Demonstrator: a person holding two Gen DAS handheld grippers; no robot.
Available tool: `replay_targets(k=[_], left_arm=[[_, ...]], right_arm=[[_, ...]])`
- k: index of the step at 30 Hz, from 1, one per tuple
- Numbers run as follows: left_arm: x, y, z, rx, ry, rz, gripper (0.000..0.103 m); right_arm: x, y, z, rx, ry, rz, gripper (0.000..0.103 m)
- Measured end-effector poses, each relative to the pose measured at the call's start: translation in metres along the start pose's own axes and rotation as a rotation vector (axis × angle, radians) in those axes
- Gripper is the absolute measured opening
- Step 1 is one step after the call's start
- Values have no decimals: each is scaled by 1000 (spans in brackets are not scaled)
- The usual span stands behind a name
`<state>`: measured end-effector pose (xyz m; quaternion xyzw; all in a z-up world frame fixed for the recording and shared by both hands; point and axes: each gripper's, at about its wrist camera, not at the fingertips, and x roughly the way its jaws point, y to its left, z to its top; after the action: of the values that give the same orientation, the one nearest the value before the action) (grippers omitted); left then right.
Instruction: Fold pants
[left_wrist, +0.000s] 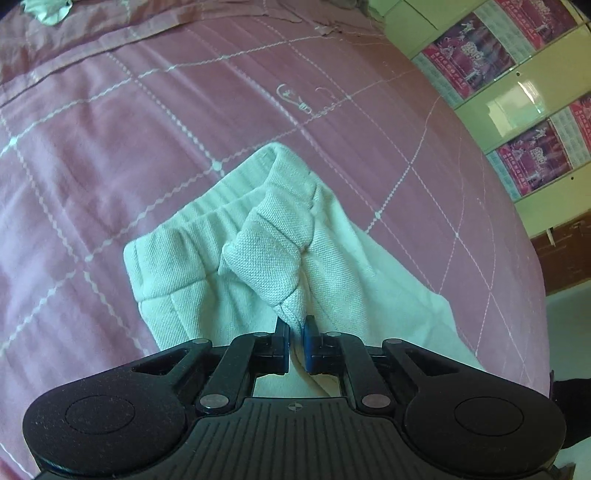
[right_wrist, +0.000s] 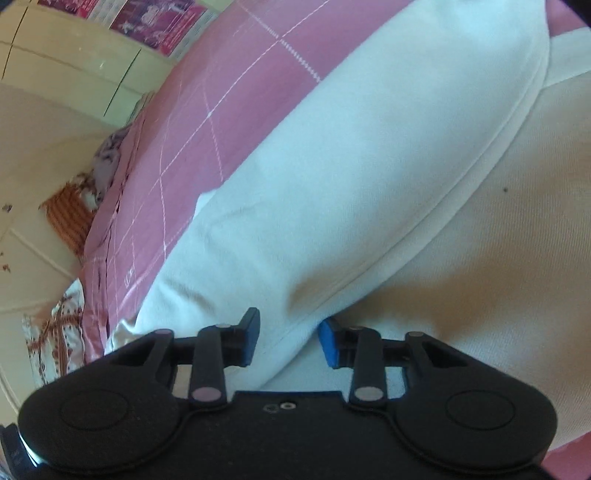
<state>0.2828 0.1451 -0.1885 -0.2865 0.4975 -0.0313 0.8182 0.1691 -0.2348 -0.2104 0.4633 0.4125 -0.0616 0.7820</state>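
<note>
White pants (left_wrist: 258, 236) lie on a pink quilted bedspread (left_wrist: 129, 122). In the left wrist view my left gripper (left_wrist: 295, 328) is shut on a bunched fold of the pants near the elastic waistband (left_wrist: 192, 225) and holds it lifted. In the right wrist view my right gripper (right_wrist: 288, 338) has its jaws apart with a thick folded edge of the pants (right_wrist: 369, 147) lying between the blue pads (right_wrist: 328, 343). The pads do not press the cloth. The pants fill most of that view.
The bed's edge runs along the right in the left wrist view, with pale green cabinets (left_wrist: 517, 103) bearing pink posters beyond. A pale cloth (left_wrist: 48, 9) lies at the far top left. In the right wrist view, floor tiles (right_wrist: 33, 258) and patterned bedding (right_wrist: 70, 218) sit left of the bed.
</note>
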Motion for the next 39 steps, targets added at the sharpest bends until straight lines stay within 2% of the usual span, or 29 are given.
replay_targets(k=[1,2,5,7,8,11,14,17,19,20,22,24,27,29,30,32,36,39], left_arm=[[-10,-1,9,15,-18,-8,7],[-19,-1,17,31,-42,-14,7],[-47,4,34,63,-97,-32,7],[-50,15,30,89,-94,-1,7],[-42,25,24,95,-67,32,8],[-6,61,1,59,19,127,8],[-1,66,-12,60,0,122,8],[-12,54,-13,104,-20,130,8],[-13,51,-15,139,-30,150,9],[-10,51,-15,148,-13,170,11],[-21,46,-19,151,-40,185,11],[-38,31,-28,208,-94,196,11],[-56,4,-45,287,-112,149,11],[-55,-14,-57,316,-75,100,11],[-50,-22,-64,325,-53,86,11],[-35,-41,-83,352,-4,67,11],[-4,-65,-122,393,76,72,11],[15,-59,-139,366,124,111,11]], right_arm=[[-2,3,0,-13,-17,-10,5],[-10,9,-2,-25,-37,15,5],[-50,49,-19,-221,-87,82,5],[-69,64,-34,-306,-81,130,5],[-70,68,-42,-351,-63,125,5],[-40,63,-62,-451,31,-9,5],[-14,53,-81,-489,66,-96,8],[-17,54,-83,-481,58,-95,12],[-26,57,-80,-492,17,-83,15],[-27,56,-79,-492,-9,-96,24],[-19,46,-75,-459,47,-128,27],[-29,44,-70,-447,40,-98,27],[-56,38,-59,-433,1,-69,32],[-71,26,-46,-400,-24,-78,37],[-77,18,-39,-377,-34,-89,44],[-87,2,-26,-322,-63,-116,50],[-103,-15,-2,-255,-117,-148,51],[-103,-12,15,-241,-138,-180,53]])
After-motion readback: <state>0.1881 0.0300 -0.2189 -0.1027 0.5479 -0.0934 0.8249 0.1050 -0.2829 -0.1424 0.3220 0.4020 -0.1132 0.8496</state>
